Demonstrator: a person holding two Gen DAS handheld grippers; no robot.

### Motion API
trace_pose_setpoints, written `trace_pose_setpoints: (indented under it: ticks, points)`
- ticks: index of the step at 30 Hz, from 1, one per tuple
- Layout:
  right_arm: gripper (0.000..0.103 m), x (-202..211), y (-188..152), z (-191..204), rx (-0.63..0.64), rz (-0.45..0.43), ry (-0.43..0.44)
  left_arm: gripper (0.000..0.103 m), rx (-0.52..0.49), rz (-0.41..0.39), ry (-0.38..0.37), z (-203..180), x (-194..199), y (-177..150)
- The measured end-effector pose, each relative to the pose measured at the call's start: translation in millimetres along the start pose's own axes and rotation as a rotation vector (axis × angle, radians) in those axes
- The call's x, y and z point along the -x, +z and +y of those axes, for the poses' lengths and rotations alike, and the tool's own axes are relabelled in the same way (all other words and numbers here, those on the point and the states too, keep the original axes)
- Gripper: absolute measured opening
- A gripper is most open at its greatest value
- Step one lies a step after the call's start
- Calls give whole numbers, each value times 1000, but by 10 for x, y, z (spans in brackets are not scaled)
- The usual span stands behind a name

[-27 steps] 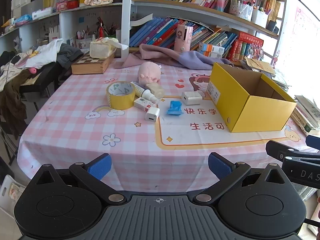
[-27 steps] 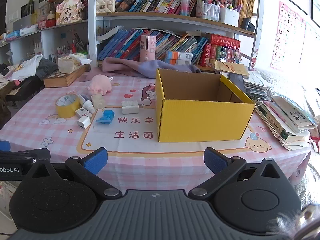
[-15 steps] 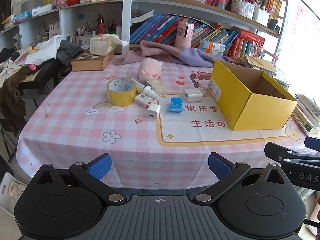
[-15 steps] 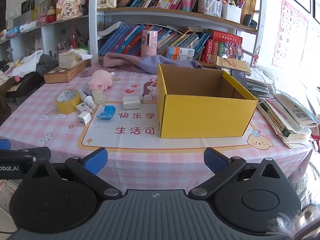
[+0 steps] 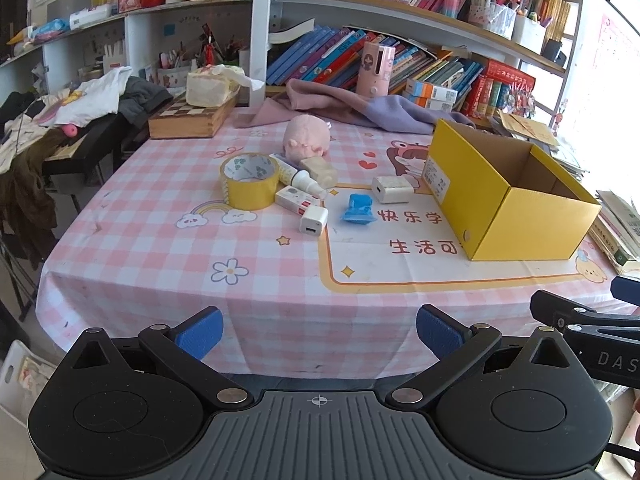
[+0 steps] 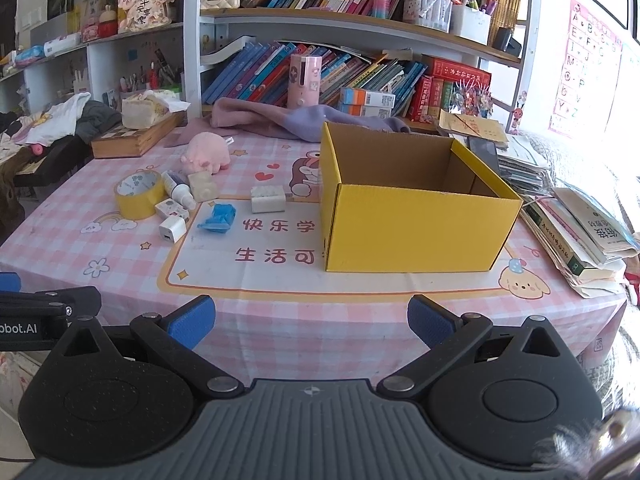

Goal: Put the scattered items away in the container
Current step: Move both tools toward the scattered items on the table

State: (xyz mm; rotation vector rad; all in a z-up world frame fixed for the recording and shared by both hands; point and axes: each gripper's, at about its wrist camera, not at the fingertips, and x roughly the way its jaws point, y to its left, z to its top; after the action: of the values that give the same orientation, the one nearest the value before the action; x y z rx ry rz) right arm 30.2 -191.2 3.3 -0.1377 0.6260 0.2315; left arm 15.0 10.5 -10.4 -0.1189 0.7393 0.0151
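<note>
Both tools hover level at the near edge of the table (image 5: 160,264), pointing across it. The left gripper (image 5: 319,330) and the right gripper (image 6: 311,320) each have their jaws spread wide, holding nothing (blue pads bare).

The yellow box (image 6: 412,228) stands open on the tablecloth's right half. The scattered items cluster left of it: tape roll (image 5: 249,181), pink plush (image 5: 306,137), blue piece (image 5: 359,209), white charger (image 5: 314,220), white block (image 5: 392,189).

The right view alone looks into the box, where no item shows; the left view alone shows clothes (image 5: 88,98) heaped beyond the table's left end.
</note>
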Motion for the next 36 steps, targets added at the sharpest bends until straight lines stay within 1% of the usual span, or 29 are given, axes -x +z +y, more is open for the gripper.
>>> trace_pose_setpoints:
  ticks: [5,13,18,27,33,36]
  points:
    - [103,-4,26,9,8,0,3,103,0,3,-12,14,0,-4]
    - [103,-12,22,35,17,10,22,103,12,13,0,48,-4,-11]
    - [103,-10,16,90,28,14,29,103,9,3,-3,57,21,-14]
    - [103,22,16,198,49,2,77,103,15,-11,1,141,80,-29]
    - [103,27,23,305,60,5,102,103,25,-20,21,240,128,-48]
    - [101,40,42,352,71,-1,122,103,31,-25,27,285,148,-48]
